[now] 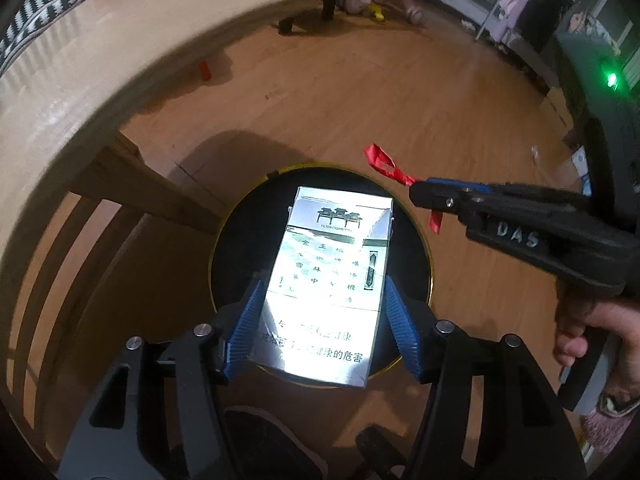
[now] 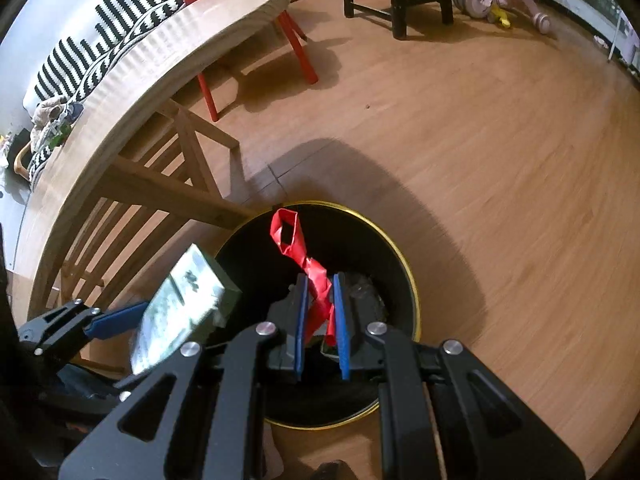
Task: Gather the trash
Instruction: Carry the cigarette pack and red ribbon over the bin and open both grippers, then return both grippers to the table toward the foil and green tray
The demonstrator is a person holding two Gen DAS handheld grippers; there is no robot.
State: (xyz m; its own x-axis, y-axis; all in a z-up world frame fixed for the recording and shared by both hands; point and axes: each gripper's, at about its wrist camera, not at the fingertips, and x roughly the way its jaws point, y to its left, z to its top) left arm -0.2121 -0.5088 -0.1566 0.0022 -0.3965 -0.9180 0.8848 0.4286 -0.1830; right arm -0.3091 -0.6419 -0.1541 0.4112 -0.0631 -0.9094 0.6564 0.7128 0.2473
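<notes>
Left wrist view: left gripper [image 1: 323, 282] partway open, blue pads [image 1: 245, 320] pressed on both long sides of a silvery cigarette pack [image 1: 332, 264], holding it. Pack tilted top-end away, hanging right over the mouth of a round black bin [image 1: 408, 248] with a thin yellow rim. Bin sitting on the wooden floor [image 1: 360, 100], just beside the leg frame of a pale wooden table [image 1: 100, 60]. Off to the right, right gripper [image 1: 416, 190] poking in, pinching a red ribbon [image 1: 384, 164], with the person's hand [image 1: 588, 332] wrapped round the handle.

Right wrist view, same story from the other side: right gripper [image 2: 320, 292] squeezed nearly closed on the twisted red ribbon [image 2: 296, 240], looped end sticking up past the fingertips, loose end trailing down between the pads. Ribbon also over the bin [image 2: 416, 300] opening, not inside it. Cigarette pack [image 2: 180, 308] at the left, above the bin's near-left edge, gripped by the left gripper [image 2: 120, 320]. Something dark and crumpled [image 2: 364, 292] down inside the bin, too murky to tell what. Red chair legs [image 2: 300, 52] under the table's far end.
</notes>
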